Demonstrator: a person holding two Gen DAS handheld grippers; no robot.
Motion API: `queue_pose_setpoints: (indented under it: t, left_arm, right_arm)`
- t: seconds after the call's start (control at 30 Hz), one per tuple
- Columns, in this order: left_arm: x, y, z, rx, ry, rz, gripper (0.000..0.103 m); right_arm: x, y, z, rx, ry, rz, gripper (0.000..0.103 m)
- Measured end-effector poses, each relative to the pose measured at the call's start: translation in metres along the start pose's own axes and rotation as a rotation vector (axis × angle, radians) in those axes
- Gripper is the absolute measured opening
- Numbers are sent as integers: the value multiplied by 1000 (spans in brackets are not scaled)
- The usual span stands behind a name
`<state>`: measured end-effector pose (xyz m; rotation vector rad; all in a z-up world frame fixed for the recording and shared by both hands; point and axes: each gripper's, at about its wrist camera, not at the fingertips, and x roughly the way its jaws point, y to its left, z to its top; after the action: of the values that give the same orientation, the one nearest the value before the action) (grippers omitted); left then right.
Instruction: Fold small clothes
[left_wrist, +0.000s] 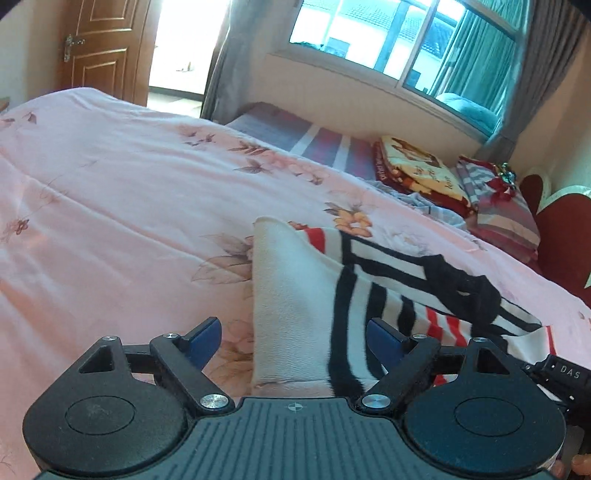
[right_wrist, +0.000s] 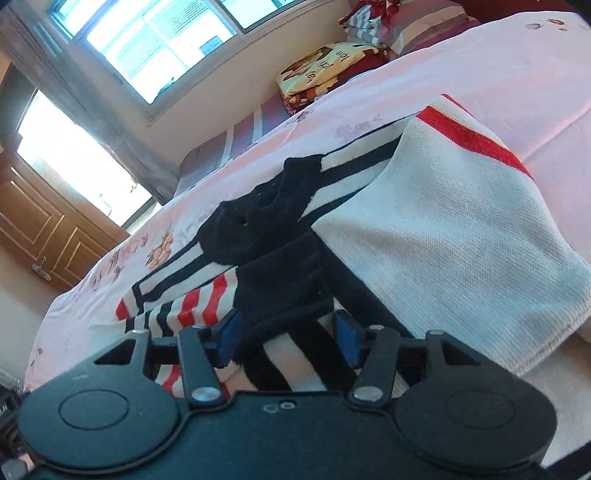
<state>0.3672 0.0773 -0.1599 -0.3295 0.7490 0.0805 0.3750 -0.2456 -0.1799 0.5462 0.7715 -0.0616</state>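
A small white knit shirt (left_wrist: 291, 295) with black and red stripes and a black collar (left_wrist: 469, 291) lies rumpled on the pink floral quilt (left_wrist: 110, 206). My left gripper (left_wrist: 295, 343) is open wide. A raised white fold of the shirt stands between its blue pads (left_wrist: 205, 343) without being pressed. In the right wrist view the same shirt (right_wrist: 443, 229) is bunched close to the camera. My right gripper (right_wrist: 288, 334) is shut on a thick black band of the shirt (right_wrist: 280, 291), which fills the gap between its pads. A black part of that right tool (left_wrist: 554, 373) shows at the left view's lower right.
The quilt covers a wide bed that stretches left and away. A folded patterned blanket (left_wrist: 417, 173) and striped pillows (left_wrist: 506, 218) lie by a red headboard (left_wrist: 561, 236) at the right. A window (left_wrist: 406, 40) and a wooden door (left_wrist: 107, 48) stand beyond the bed.
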Motion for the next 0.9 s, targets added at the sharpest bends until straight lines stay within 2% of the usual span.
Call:
queue_pose_setpoints:
  t: [0.07,0.1,0.27,0.37,0.47,0.63,0.73,0.77,0.8,0.83,0.9]
  left_arm:
    - [11,3,-3,-2,15,5,85]
    - [14,3,-4,-2,22,3,85]
    - [24,-6,-1,19,35,-38,85]
    - [32,-16,2,27,52,-69,85]
    - [45,-27,1,38,71,-84,85]
    - [67,-42,-2,51,114,-96,85]
    - [76,-48,-1,71,105,-91,85]
    - [78,-48,1,71,95,-91,80]
    - [81,-49,5,64,91,-95,67]
    - [88,-48,9,56,109,-112,38]
    - [95,-47,17,18,106,-111,35]
  right_arm:
    - [4,8,2,-49,0,9,17]
    - [3,11,2,-65,-1,13,7]
    - [-36,25,5,-212,-104,34,7]
    - [-70,16,13,-280,-186,-21,7]
    - [-82,-12,19,-279,-185,-103,6]
    - [-70,-53,6,-261,-152,-266,7]
    - [-56,-59,1,-232,-82,-251,8]
    - [-56,-60,2,-220,-83,-235,14]
    - [-57,-59,2,-210,-82,-220,16]
    - [-59,-59,3,-204,-86,-211,20]
    - [-62,-60,6,-203,-95,-210,20]
